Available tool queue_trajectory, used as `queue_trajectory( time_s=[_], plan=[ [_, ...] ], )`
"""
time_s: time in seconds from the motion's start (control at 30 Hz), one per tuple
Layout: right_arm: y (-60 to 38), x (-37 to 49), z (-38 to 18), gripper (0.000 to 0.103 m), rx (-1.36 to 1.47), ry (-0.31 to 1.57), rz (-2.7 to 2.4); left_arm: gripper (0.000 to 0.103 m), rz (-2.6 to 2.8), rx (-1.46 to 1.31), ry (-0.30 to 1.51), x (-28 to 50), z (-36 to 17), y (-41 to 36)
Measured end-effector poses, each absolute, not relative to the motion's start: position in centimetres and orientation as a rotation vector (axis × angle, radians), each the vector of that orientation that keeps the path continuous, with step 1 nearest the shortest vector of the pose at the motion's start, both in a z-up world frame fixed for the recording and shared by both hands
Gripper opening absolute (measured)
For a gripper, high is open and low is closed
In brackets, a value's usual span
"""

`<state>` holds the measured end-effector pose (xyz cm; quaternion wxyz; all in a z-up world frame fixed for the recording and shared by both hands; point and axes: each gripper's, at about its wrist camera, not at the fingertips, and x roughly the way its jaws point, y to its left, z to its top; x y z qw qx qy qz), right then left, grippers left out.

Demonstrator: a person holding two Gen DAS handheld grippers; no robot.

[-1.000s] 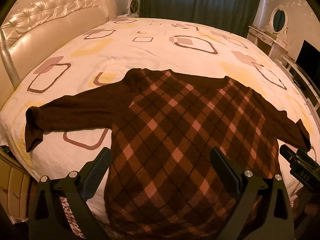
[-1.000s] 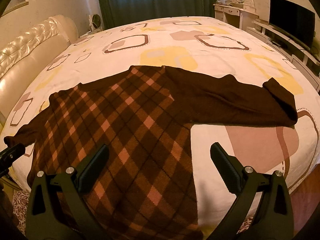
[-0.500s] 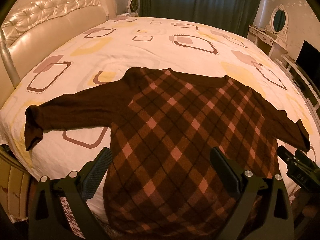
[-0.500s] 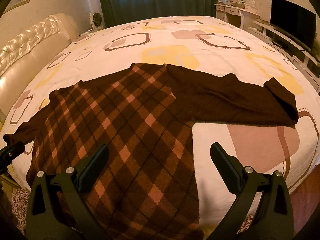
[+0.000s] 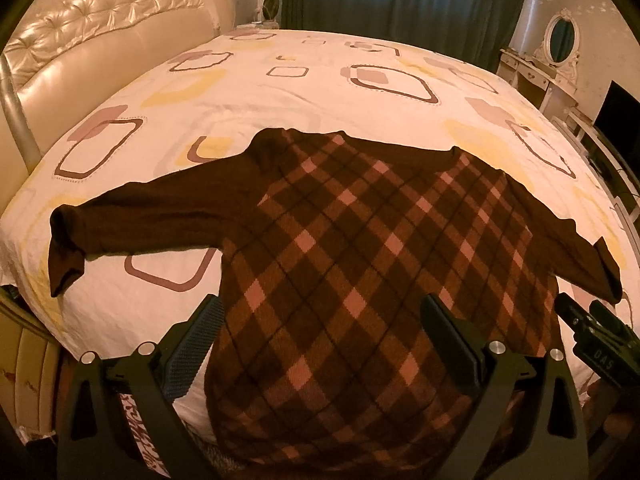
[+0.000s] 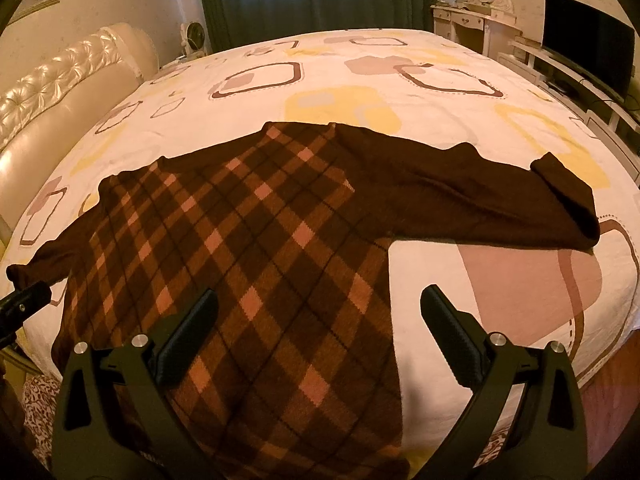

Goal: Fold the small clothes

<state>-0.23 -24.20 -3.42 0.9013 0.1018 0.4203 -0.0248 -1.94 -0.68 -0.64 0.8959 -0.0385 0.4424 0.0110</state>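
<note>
A brown sweater with a pink argyle front (image 5: 360,264) lies flat on the bed, both plain brown sleeves spread out to the sides; it also shows in the right wrist view (image 6: 248,248). Its hem hangs over the near bed edge. My left gripper (image 5: 320,340) is open and empty, held above the hem's left part. My right gripper (image 6: 320,336) is open and empty above the hem's right part. The right gripper shows at the right edge of the left wrist view (image 5: 596,344), below the right cuff.
The bed (image 5: 320,92) has a white sheet with brown and yellow squares. A padded cream headboard (image 5: 100,60) stands on the left. A dressing table with an oval mirror (image 6: 480,4) and a TV (image 6: 588,48) stand on the right, dark curtains behind.
Both grippers have drifted very slightly; the sweater lies the same. Nothing was taken hold of.
</note>
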Motion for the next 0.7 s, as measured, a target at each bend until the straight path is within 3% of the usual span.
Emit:
queue_trajectory(
  time_s=[0.7],
  plan=[
    [-24.11,-0.15,-3.52,0.101,0.209,0.876,-0.051,0.098,0.026,-0.082,0.924,-1.97,-0.97,-0.65]
  ],
)
